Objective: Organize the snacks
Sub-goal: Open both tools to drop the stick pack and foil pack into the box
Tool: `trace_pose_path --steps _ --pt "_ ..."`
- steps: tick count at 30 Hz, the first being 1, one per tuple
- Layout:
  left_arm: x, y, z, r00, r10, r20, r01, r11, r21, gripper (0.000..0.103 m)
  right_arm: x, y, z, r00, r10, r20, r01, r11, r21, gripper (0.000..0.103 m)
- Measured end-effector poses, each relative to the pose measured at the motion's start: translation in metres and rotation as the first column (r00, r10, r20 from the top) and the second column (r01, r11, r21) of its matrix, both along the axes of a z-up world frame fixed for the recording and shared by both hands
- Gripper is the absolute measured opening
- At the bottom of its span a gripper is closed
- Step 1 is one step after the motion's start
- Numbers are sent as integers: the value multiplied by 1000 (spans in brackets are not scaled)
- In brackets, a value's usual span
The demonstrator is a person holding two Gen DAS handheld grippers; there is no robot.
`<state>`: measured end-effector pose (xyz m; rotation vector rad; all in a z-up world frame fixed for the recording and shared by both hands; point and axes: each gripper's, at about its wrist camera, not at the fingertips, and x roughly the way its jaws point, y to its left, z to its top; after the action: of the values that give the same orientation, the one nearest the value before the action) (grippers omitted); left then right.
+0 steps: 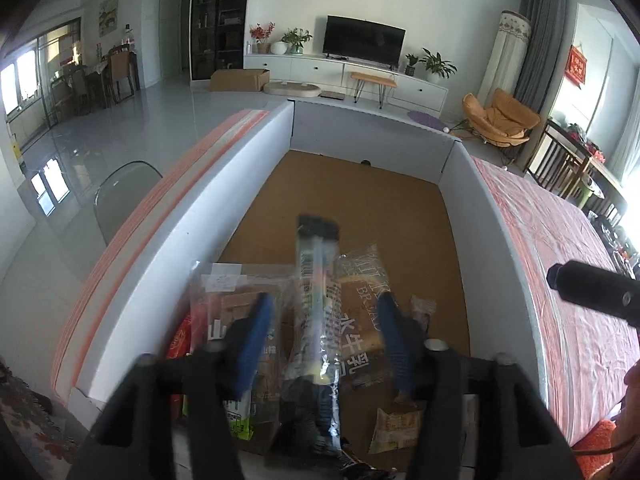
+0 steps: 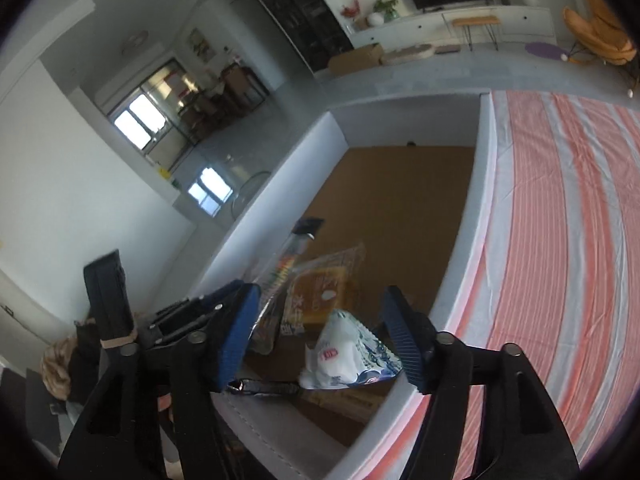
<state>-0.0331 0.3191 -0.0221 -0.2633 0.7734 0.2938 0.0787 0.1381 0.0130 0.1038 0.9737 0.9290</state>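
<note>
A white-walled box [image 1: 256, 184] with a brown cardboard floor holds several snack packets at its near end. My left gripper [image 1: 324, 320] is open above them; a long clear packet [image 1: 316, 292] with dark ends lies between its blue fingers, blurred, beside a milk bread packet [image 1: 360, 312]. My right gripper [image 2: 320, 332] is open over the box's near corner. A white and blue packet [image 2: 344, 356] sits loose between its fingers, with the bread packet [image 2: 320, 292] behind. The box [image 2: 476, 184] shows in the right wrist view too. The right gripper's dark body [image 1: 592, 292] shows at the right of the left wrist view.
The box stands on a red-and-white striped cloth [image 2: 560, 240] spreading to the right. A clear chair [image 1: 124, 196] stands left of the table. The far half of the box floor [image 1: 360, 192] is bare cardboard. A living room with a TV [image 1: 364, 40] lies behind.
</note>
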Motion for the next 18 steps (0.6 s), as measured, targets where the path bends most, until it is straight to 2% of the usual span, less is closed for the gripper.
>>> trace_pose_path --steps 2,5,12,18 --pt "-7 -3 4 999 28 44 -30 999 43 91 -8 0 2 999 -4 46 5 1000 -30 69" --pt "-9 -11 10 998 34 59 -41 992 118 98 -13 -11 9 995 -24 101 30 998 -57 70" --pt "-6 -29 24 998 38 58 -49 978 202 99 -11 -21 13 987 -75 142 90 991 -103 71" --pt "-12 -33 39 994 76 85 -94 966 241 100 -21 -18 13 979 -66 194 97 983 -155 71"
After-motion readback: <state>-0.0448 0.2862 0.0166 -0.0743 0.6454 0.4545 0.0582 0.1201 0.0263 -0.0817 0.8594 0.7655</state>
